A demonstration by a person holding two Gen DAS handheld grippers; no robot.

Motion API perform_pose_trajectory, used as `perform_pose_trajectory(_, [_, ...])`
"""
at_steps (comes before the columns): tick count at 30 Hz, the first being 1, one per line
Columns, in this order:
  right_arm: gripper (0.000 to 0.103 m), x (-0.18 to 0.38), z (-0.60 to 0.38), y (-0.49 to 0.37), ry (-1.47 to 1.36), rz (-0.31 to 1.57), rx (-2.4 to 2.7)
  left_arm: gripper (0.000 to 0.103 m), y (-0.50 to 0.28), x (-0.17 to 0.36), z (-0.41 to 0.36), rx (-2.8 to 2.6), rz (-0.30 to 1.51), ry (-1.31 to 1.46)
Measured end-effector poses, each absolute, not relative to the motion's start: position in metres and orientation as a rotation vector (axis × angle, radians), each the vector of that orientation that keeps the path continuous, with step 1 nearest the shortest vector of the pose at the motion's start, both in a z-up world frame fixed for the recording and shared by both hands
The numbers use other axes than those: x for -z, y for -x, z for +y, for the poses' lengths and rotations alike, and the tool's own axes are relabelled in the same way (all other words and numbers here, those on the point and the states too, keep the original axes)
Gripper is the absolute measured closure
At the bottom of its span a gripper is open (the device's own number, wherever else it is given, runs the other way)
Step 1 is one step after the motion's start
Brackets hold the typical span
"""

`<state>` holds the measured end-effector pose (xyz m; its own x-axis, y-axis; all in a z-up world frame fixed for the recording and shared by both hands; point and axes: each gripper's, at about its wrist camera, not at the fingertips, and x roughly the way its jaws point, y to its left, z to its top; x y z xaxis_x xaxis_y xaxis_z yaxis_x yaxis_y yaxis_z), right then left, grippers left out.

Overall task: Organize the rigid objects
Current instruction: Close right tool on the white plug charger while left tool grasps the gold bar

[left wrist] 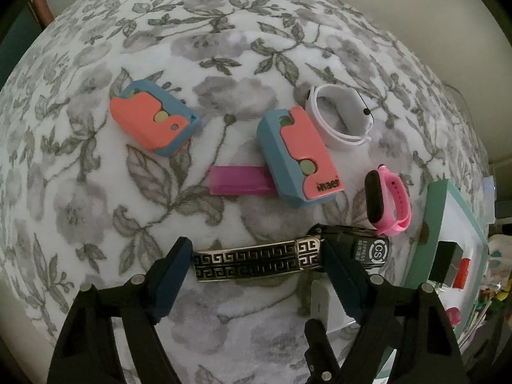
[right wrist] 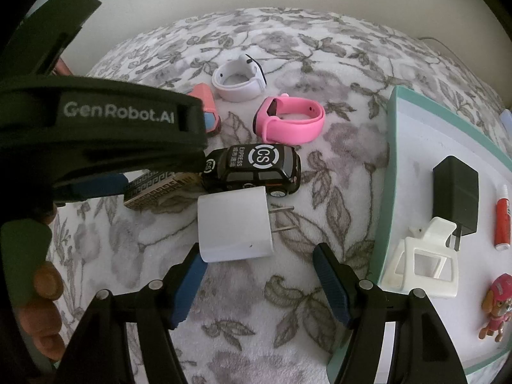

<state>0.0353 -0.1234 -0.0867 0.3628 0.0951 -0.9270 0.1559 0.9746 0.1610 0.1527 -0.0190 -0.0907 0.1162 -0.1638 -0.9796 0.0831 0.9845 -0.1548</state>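
A flat black-and-silver patterned bar lies on the floral blanket, right between the open fingers of my left gripper; it also shows in the right wrist view. A black toy car lies behind a white plug adapter. My right gripper is open, its fingers on either side of the adapter's near end. A pink watch band and a white watch band lie farther back. Two coral-and-blue cases and a magenta strip lie beyond the bar.
A teal-rimmed white tray stands at the right and holds a black charger, a white clip, a red tube and a small pup figure. The left gripper's body fills the right view's left side.
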Motion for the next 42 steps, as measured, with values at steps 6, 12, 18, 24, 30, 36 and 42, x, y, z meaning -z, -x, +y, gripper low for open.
perform_pose_trajectory(6, [0.033,0.086,-0.123,-0.036,-0.241,1.201,0.039,0.020,-0.152,0.090,-0.021,0.178,1.441,0.066])
perform_pose_trajectory(12, [0.051,0.082,-0.124,-0.039,-0.263,1.195,0.011,0.020,-0.153,0.078,-0.014,0.171,1.410,0.073])
perform_pose_trajectory(18, [0.055,0.083,-0.119,-0.041,-0.261,1.192,-0.002,0.020,-0.154,0.071,-0.010,0.161,1.397,0.079])
perform_pose_trajectory(24, [0.044,0.084,-0.121,-0.042,-0.258,1.182,0.017,0.020,-0.154,0.072,-0.008,0.148,1.403,0.086])
perform_pose_trajectory(30, [0.039,0.084,-0.128,-0.051,-0.292,1.165,0.029,0.020,-0.152,0.075,-0.004,0.103,1.402,0.031])
perform_pose_trajectory(36, [0.037,0.088,-0.125,-0.062,-0.273,1.157,0.050,0.020,-0.153,0.079,0.003,0.086,1.409,0.019])
perform_pose_trajectory(42, [0.037,0.091,-0.114,-0.067,-0.233,1.150,0.073,0.020,-0.153,0.084,0.007,0.077,1.418,0.008])
